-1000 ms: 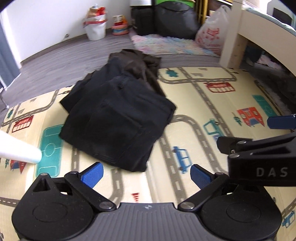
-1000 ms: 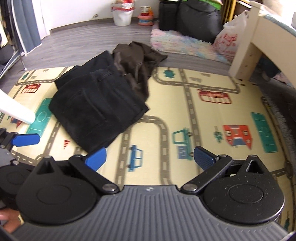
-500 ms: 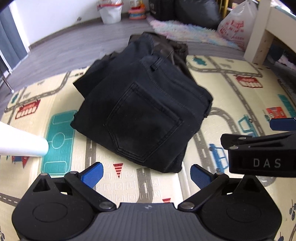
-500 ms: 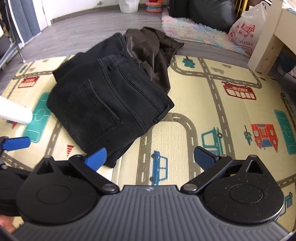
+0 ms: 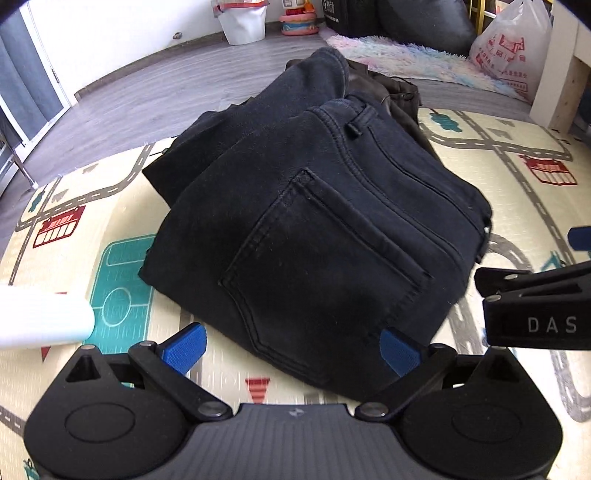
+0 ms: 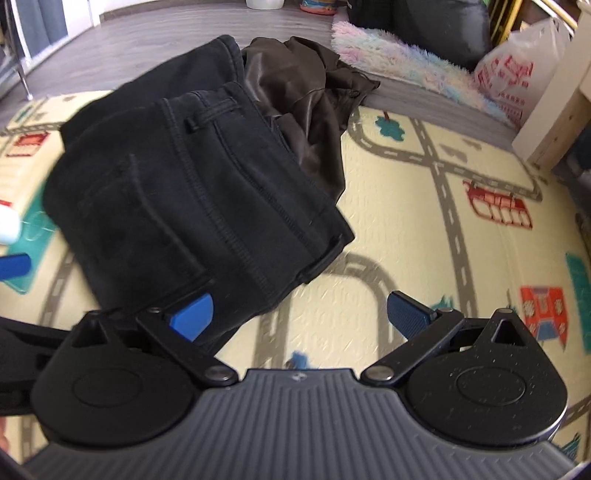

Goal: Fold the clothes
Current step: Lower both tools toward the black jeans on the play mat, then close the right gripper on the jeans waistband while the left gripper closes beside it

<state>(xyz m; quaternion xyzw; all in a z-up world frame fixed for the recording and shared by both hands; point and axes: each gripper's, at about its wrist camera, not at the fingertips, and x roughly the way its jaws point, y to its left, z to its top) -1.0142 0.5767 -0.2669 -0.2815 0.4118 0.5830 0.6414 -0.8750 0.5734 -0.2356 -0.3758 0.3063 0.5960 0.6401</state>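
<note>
Folded black jeans (image 5: 317,229) lie on the road-print play mat (image 5: 122,306), back pocket up. They also show in the right wrist view (image 6: 192,206). A crumpled dark brown garment (image 6: 306,96) lies behind them, partly under the jeans. My left gripper (image 5: 291,347) is open, its blue pads at the jeans' near edge. My right gripper (image 6: 299,317) is open, its left pad over the jeans' near right corner. Neither holds anything.
A white tube-like leg (image 5: 40,321) juts in at the left. A fluffy pastel rug (image 6: 406,66), a white printed plastic bag (image 5: 506,48), dark bags and a wooden bed frame (image 6: 554,122) stand beyond the mat. A white bin (image 5: 242,22) stands by the wall.
Both grippers have moved forward and down towards the jeans, which now fill much more of each view. Both stay open.
</note>
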